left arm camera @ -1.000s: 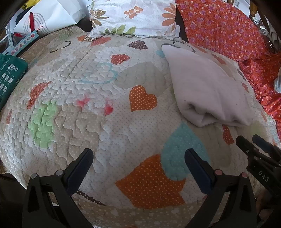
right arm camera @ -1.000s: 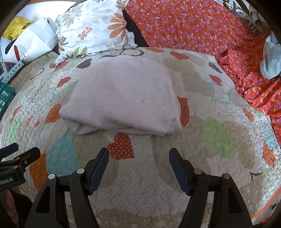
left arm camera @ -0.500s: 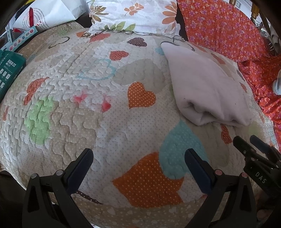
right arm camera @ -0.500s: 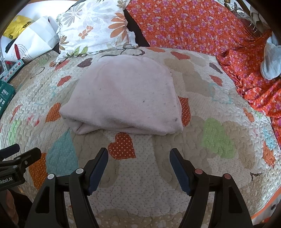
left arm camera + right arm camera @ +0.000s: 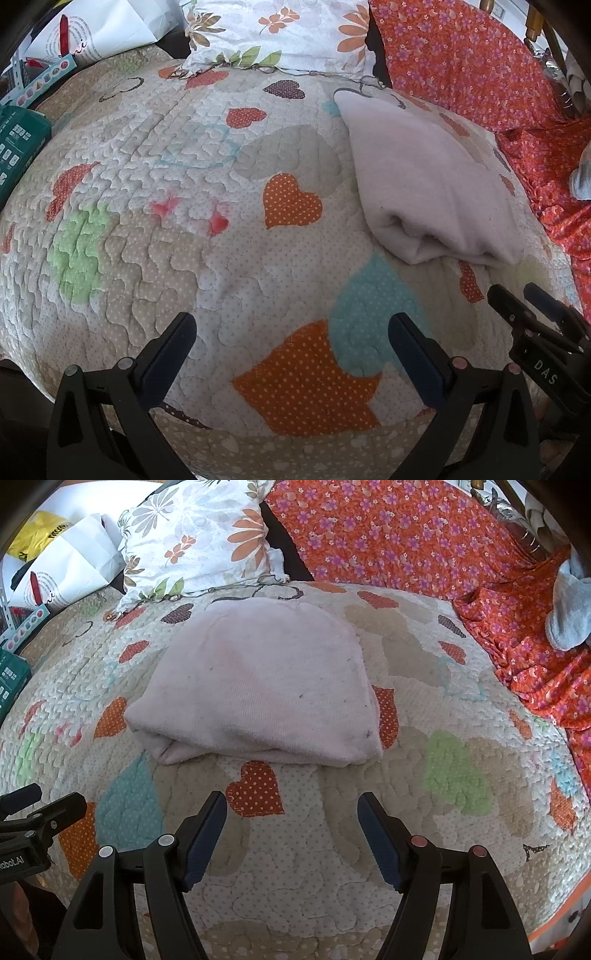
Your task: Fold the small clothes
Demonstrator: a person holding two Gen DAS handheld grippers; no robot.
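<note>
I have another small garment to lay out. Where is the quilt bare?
Bare quilt lies left of the folded pink cloth, toward the green box, and right of it before the orange floral sheet. The floral pillow and bags crowd the far edge.

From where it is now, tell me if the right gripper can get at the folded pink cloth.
Probably yes. The right gripper is open and empty, and the folded pink cloth lies straight ahead of it on the quilt. Only bare quilt lies between them.
</note>
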